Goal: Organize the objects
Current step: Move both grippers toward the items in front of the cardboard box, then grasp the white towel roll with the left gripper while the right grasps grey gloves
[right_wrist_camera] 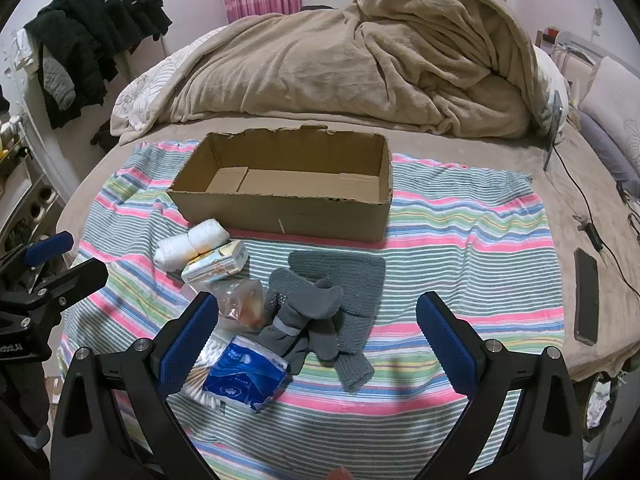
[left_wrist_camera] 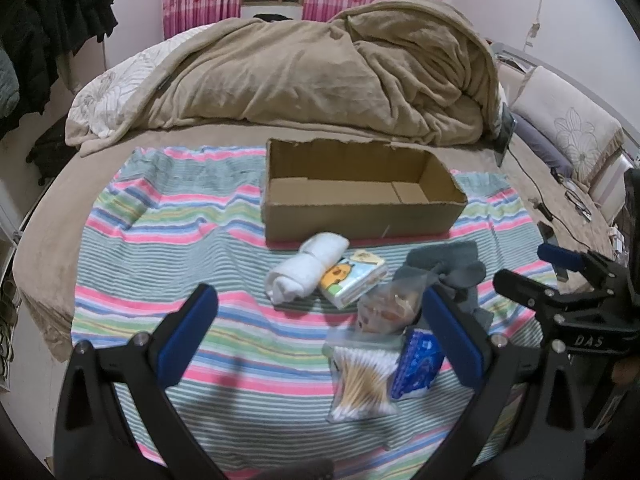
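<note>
An empty cardboard box (left_wrist_camera: 360, 216) (right_wrist_camera: 280, 216) stands on a striped towel (left_wrist_camera: 160, 264) (right_wrist_camera: 460, 248) on the bed. In front of it lie a rolled white towel (left_wrist_camera: 308, 266) (right_wrist_camera: 188, 242), a tissue pack with a cartoon print (left_wrist_camera: 354, 278) (right_wrist_camera: 214, 266), a clear snack bag (left_wrist_camera: 386, 306) (right_wrist_camera: 240, 302), a bag of cotton swabs (left_wrist_camera: 362, 380) (right_wrist_camera: 206, 376), a blue tissue pack (left_wrist_camera: 416, 362) (right_wrist_camera: 244, 372) and grey socks on a grey knit cloth (left_wrist_camera: 452, 270) (right_wrist_camera: 320, 304). My left gripper (left_wrist_camera: 320, 340) is open and empty above the towel. My right gripper (right_wrist_camera: 318, 336) is open and empty over the socks.
A heaped tan blanket (left_wrist_camera: 320, 72) (right_wrist_camera: 360, 68) lies behind the box. A black phone (right_wrist_camera: 586, 300) and a cable (right_wrist_camera: 588, 208) lie on the bed at right. Dark clothes (right_wrist_camera: 92, 32) hang at the left. Pillows (left_wrist_camera: 568, 128) sit at the right.
</note>
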Tool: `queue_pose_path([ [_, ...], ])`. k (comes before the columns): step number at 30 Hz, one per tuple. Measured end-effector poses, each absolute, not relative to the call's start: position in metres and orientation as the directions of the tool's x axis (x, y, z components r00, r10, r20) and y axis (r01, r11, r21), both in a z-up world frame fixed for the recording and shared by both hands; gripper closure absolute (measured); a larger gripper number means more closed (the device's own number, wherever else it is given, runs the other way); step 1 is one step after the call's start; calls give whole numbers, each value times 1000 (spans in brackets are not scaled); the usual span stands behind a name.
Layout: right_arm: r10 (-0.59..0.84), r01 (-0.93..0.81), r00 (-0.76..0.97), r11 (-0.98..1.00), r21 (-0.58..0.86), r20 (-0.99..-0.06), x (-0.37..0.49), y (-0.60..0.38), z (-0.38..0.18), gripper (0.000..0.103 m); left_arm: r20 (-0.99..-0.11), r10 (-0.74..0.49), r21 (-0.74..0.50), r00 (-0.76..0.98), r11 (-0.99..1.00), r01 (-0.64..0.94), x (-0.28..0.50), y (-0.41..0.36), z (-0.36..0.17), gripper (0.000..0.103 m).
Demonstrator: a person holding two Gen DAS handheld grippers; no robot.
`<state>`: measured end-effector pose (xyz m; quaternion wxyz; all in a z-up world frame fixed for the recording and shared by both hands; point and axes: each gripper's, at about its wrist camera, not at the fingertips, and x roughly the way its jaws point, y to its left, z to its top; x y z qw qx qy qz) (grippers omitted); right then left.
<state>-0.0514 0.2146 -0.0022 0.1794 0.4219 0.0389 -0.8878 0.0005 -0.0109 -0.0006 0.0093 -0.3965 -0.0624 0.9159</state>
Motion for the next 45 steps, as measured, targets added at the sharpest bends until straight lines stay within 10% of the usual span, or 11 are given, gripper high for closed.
queue_pose_path([
  [36, -234, 262, -518, -959, 109, -823, -114, 243, -51, 3, -821, 75, -114, -566, -993, 35, -84, -55, -80, 4],
  [45, -288, 277, -447, -945, 174, -847, -132, 241, -80, 20, -840, 99, -108, -534, -994, -14, -105, -49, -99, 14],
])
